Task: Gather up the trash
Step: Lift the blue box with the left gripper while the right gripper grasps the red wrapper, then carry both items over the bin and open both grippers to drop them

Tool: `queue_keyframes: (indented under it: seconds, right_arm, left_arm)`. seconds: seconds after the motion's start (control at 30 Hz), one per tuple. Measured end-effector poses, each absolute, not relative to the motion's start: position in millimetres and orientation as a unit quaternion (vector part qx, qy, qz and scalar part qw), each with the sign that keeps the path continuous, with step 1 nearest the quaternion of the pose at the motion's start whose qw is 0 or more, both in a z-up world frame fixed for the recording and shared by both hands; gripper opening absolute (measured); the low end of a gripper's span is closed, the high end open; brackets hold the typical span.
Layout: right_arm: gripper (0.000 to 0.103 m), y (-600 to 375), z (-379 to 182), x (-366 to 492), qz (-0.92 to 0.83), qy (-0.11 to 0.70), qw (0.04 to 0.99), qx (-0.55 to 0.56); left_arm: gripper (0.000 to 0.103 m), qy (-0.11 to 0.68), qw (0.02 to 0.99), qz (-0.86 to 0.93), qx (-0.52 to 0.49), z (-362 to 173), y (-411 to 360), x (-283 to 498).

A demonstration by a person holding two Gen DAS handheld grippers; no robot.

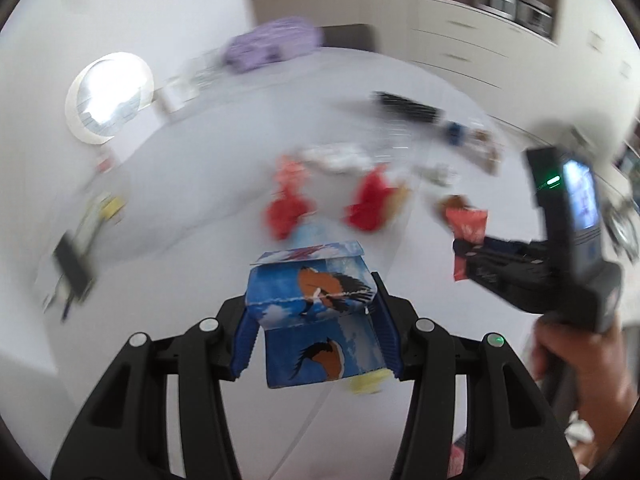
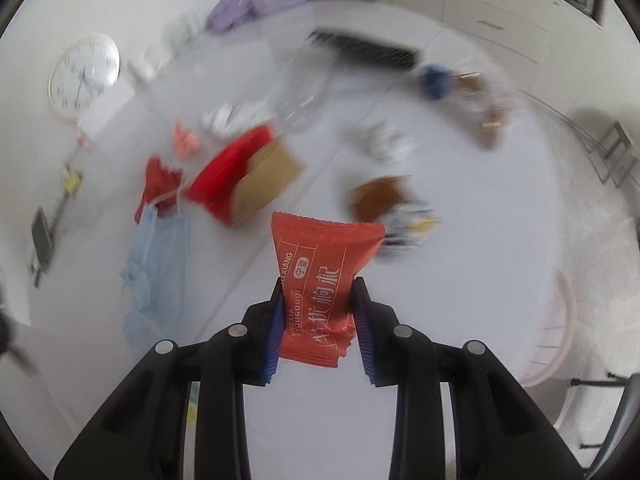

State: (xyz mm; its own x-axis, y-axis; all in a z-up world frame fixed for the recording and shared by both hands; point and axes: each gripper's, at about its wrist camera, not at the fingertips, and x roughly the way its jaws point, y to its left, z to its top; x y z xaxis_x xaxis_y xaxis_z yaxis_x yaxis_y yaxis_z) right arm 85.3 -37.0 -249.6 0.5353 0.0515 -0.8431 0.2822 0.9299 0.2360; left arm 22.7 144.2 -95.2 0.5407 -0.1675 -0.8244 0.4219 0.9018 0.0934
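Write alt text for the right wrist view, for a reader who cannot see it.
The right gripper pinches an orange-red snack packet between its blue pads, above a white table. Blurred litter lies beyond: a blue face mask, a red and brown box and a brown wrapper.

Both grippers are black plastic linkages: the left gripper (image 1: 312, 320) and right gripper (image 2: 318, 320) carry ribbed blue pads (image 2: 274, 344), with round silver screws (image 1: 209, 325) behind the jaws.
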Motion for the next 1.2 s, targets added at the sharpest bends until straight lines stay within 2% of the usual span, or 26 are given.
queue_keyframes:
  seconds: [0.3, 0.43, 0.6, 0.67, 0.73, 0.83, 1.2]
  right_arm:
    - [0.033, -204, -219, -33, -0.210, 0.453, 0.840, 0.210]
    - [0.033, -276, -229, -73, -0.237, 0.461, 0.824, 0.227]
    - [0.033, -343, -244, -91, -0.221, 0.476, 0.821, 0.224]
    - [0.033, -367, -252, -90, -0.204, 0.483, 0.823, 0.217]
    - [0.033, -386, -259, -87, -0.188, 0.492, 0.823, 0.213]
    - [0.033, -407, -267, -82, -0.164, 0.500, 0.823, 0.214]
    - [0.035, -413, -288, -65, -0.098, 0.522, 0.825, 0.192]
  left_arm:
    - [0.050, 0.456, 0.775, -0.392, 0.194, -114, -63, -3]
    - [0.050, 0.491, 0.734, -0.424, 0.202, -140, -163, -15]
    - [0.051, 0.521, 0.708, -0.429, 0.208, -172, -250, -30]
    - [0.056, 0.525, 0.703, -0.427, 0.216, -179, -273, -33]
    - [0.069, 0.529, 0.703, -0.419, 0.223, -184, -295, -39]
    - [0.078, 0.535, 0.709, -0.403, 0.223, -184, -311, -42]
    - [0.087, 0.532, 0.732, -0.367, 0.216, -156, -302, -30]
